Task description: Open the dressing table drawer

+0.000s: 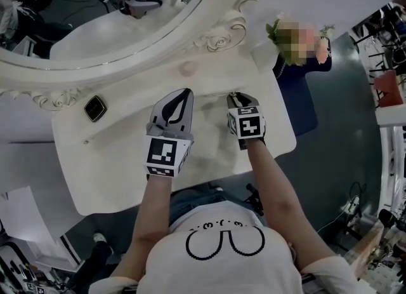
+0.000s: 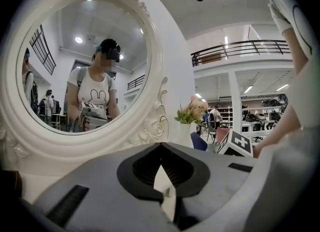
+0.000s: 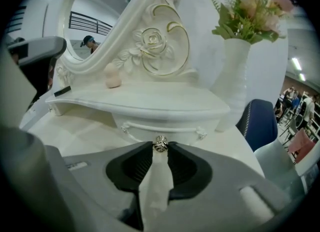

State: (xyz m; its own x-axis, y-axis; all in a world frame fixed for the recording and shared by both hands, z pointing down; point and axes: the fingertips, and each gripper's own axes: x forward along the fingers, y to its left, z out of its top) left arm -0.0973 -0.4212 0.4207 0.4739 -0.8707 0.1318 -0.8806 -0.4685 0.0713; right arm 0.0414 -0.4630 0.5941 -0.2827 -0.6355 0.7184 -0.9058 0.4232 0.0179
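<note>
The right gripper (image 3: 160, 150) pinches the small metal knob (image 3: 160, 143) with the very ends of its jaws. The knob belongs to the drawer (image 3: 145, 127), which looks still shut and sits under the raised shelf (image 3: 150, 100) at the far side of the dressing table (image 1: 108, 166), below the carved frame of the mirror (image 2: 85, 60). To do this step well, I think the pull should go straight toward the near side, level with the table top and not upward, because the gripper comes at the knob from above. The knob is round and held only by the tips, so it may slip out; a slow, even pull without rolling the wrist seems safest. The vase of flowers (image 3: 234, 70) stands just to the right of the drawer, and a jerk could shake it. The left gripper (image 2: 161, 147) has its jaws pressed together on nothing and hangs above the table, just left of the right one. In the head view the knob and the drawer front are covered by the right gripper. The right gripper view shows only the drawer's front, so its depth and contents cannot be told. How firmly the pads bite on so small a knob is also hard to judge.
</note>
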